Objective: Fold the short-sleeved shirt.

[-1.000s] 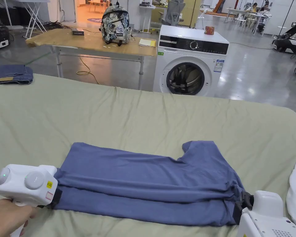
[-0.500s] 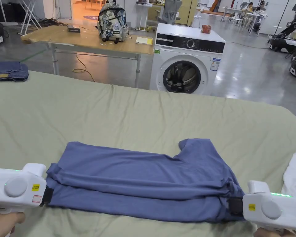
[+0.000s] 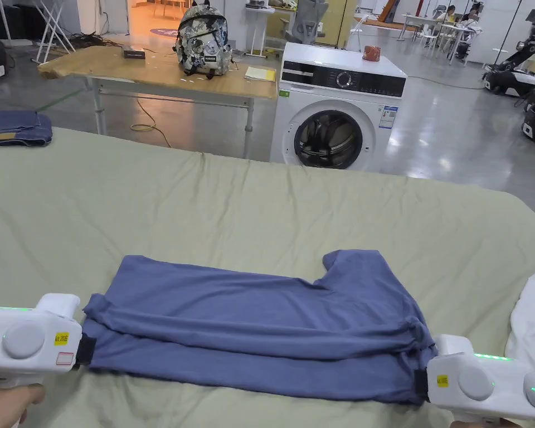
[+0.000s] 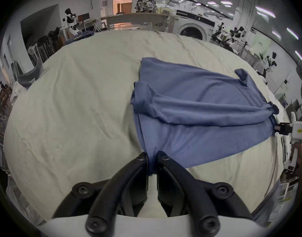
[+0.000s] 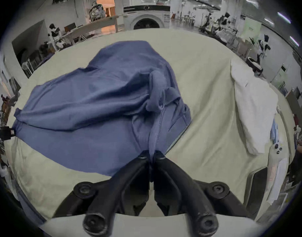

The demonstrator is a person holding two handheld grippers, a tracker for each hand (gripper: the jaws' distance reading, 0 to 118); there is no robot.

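**Both grippers clamped on opposite ends of the blue shirt**

The left gripper (image 4: 152, 157) has its two black jaws drawn together on a pinch of the shirt's hem end; cloth is bunched between the tips in the left gripper view. In the head view its white body sits at the lower left of the frame (image 3: 87, 350), held by a hand (image 3: 7, 400). The right gripper (image 5: 152, 153) is likewise closed on fabric at the collar end, a seam running straight into its tips; in the head view it lies at the lower right (image 3: 421, 384).

One blue short-sleeved shirt (image 3: 261, 329) lies across the lower middle of the head view on a pale green sheet (image 3: 233, 206), stretched between the two grippers. Its near long edge is doubled over the body, and one sleeve sticks out toward the upper right of the garment.

Each gripper carries a small yellow sticker; the writing on them is too small to make out.

Elsewhere: one white garment (image 3: 534, 329) at the right edge, one folded pair of jeans (image 3: 15, 128) at the upper left, one washing machine (image 3: 339, 111), one patterned backpack (image 3: 205, 42) on a wooden table (image 3: 149, 72).
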